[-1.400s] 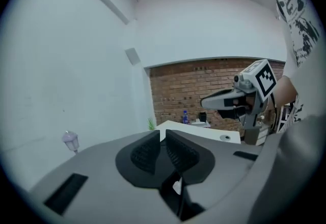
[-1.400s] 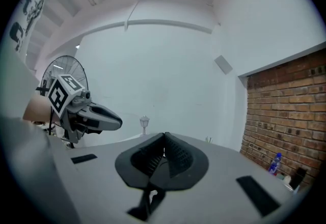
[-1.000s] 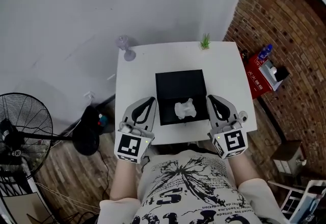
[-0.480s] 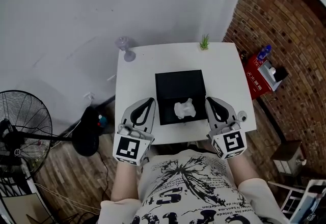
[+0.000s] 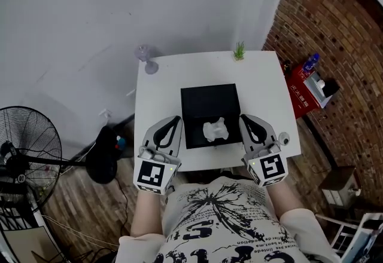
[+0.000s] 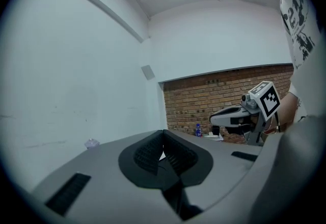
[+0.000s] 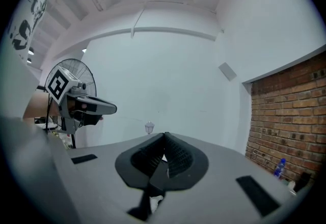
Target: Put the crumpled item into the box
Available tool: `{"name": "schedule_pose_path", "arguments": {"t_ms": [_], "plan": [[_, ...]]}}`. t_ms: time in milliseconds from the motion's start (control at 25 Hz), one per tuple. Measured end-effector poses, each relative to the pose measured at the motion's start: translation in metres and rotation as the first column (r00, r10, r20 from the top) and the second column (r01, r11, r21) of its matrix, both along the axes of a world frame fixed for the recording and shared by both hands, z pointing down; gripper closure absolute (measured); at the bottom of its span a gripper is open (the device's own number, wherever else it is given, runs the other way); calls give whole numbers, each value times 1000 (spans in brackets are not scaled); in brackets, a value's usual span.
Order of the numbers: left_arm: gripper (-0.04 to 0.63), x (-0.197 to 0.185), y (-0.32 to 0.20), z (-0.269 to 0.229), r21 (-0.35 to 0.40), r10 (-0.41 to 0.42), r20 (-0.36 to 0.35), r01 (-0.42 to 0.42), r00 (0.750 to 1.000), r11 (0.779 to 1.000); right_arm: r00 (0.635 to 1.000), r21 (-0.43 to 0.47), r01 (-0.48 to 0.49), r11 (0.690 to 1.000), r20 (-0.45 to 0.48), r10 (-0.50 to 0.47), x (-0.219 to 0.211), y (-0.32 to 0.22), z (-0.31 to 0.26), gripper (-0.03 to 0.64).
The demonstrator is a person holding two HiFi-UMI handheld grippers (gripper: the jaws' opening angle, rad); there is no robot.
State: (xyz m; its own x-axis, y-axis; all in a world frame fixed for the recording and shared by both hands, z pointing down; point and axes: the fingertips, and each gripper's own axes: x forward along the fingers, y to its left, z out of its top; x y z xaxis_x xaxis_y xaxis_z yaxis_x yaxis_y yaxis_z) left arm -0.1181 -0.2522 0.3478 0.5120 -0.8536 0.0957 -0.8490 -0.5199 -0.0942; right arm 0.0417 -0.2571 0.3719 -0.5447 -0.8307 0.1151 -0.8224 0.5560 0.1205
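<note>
Between the two grippers, on the white counter [image 5: 160,85], sits the black box [image 5: 209,95]. The crumpled item [image 5: 216,130] lies inside it toward the near end, white against the box's dark bottom. The left gripper [image 5: 174,120] is just beside the box's left wall and the right gripper [image 5: 245,119] just beside its right wall, neither touching the item. Both point away from the person, about level, over the counter's near edge, with their marker cubes toward the chest. Each gripper's jaws are pressed together with nothing between them.
</note>
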Motion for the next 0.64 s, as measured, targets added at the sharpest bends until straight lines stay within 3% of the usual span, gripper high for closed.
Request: {"name": "schedule_pose_path", "arguments": {"t_ms": [160,320,440,640], "plan": [[581,3,-3,5,-37,-2,44,3,999,999,1000,-4,5,1000,4,-5,3,-5,1,604],[581,7,-11,2,-9,-11,5,11,1000,1000,1000,3,18,1000,4,-18,2,-11,1,604],[581,9,-13,9,-46,-5,43,7,999,999,1000,-1,19,1000,3,-19,4,-15,2,603],[581,16,-23,10,-17,-11,10,12,1000,1000,1000,-6,10,1000,12,-10,9,-22,4,603]]}}
